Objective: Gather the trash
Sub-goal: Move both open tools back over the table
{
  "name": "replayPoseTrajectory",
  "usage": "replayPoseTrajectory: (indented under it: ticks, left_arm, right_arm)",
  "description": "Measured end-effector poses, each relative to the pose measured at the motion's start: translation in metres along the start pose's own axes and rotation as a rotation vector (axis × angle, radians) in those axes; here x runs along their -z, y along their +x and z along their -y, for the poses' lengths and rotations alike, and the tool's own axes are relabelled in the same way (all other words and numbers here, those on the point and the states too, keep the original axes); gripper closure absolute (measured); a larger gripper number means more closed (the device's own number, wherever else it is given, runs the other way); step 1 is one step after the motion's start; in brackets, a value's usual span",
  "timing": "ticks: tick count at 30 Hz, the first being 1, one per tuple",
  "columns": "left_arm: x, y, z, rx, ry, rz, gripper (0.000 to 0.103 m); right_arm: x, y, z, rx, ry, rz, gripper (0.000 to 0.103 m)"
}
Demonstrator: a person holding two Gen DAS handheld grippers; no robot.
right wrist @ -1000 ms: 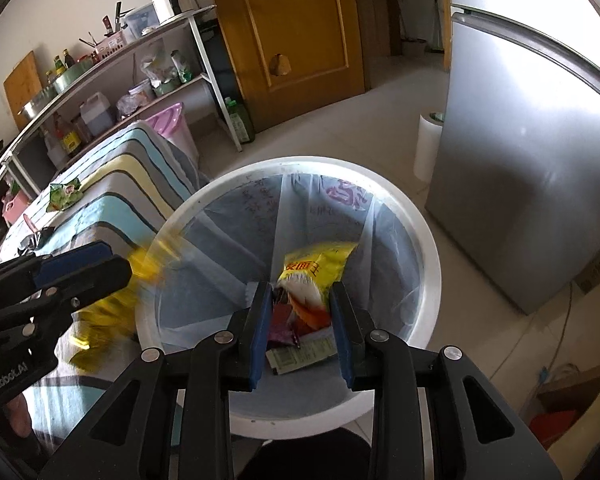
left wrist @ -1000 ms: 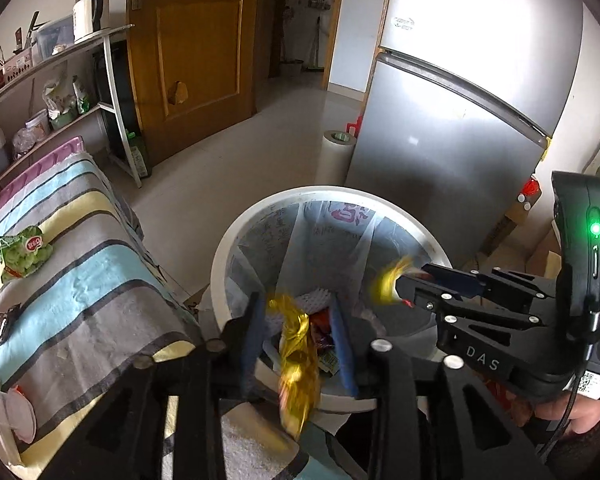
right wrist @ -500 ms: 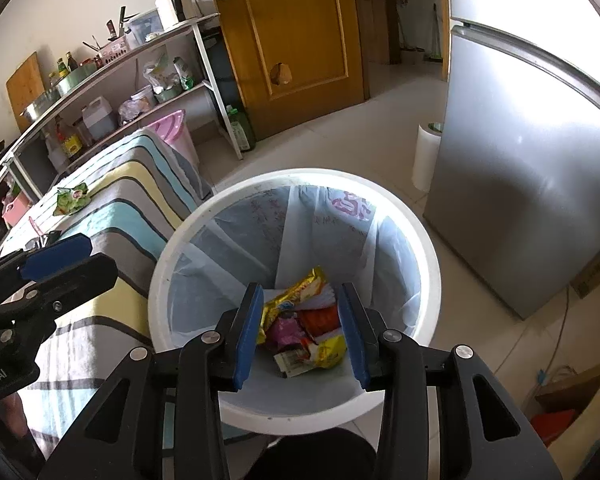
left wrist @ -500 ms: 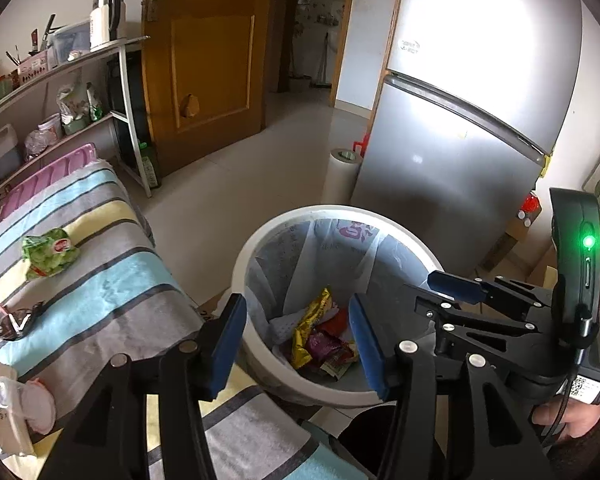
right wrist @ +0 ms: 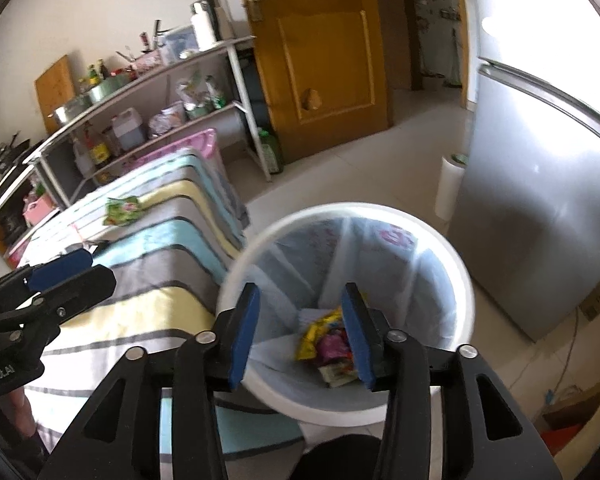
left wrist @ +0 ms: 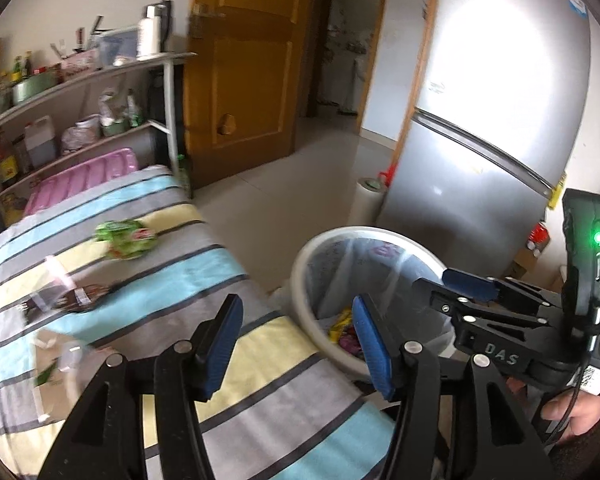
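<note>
Jaws stood wide and empty on the left hand-held gripper (left wrist: 296, 340) and right hand-held gripper (right wrist: 300, 334); reaching the green wrapper (left wrist: 126, 238) called for a low, square approach.

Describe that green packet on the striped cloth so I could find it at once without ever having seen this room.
Start at the table with the striped cloth, left of the white trash bin. The green packet lies on a yellow stripe towards the far end, near the shelves. It is crumpled and bright green with a red patch; the dark wrapper nearer the camera is brownish.
</note>
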State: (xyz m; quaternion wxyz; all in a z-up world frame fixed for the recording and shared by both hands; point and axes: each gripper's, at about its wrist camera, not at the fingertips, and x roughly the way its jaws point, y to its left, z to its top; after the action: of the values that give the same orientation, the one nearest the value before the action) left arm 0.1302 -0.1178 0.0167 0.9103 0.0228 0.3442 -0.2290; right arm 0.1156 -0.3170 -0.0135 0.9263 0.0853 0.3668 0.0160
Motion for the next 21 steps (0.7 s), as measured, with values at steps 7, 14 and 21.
replayPoseTrajectory:
  ticks: [7, 14, 21]
  left_arm:
    - [0.02, -0.03, -0.051, -0.097, -0.08, 0.023, 0.042]
    - [0.044, -0.056, -0.106, -0.213, -0.172, 0.028, 0.04]
    - [0.066, -0.072, -0.148, -0.267, -0.261, 0.019, 0.04]
  right_arm:
    - [-0.003, 0.003, -0.044, -0.09, -0.051, 0.008, 0.052]
    - [0.001, 0.017, -0.091, -0.167, -0.119, -0.015, 0.051]
    - [0.002, 0.034, -0.134, -0.236, -0.18, -0.047, 0.051]
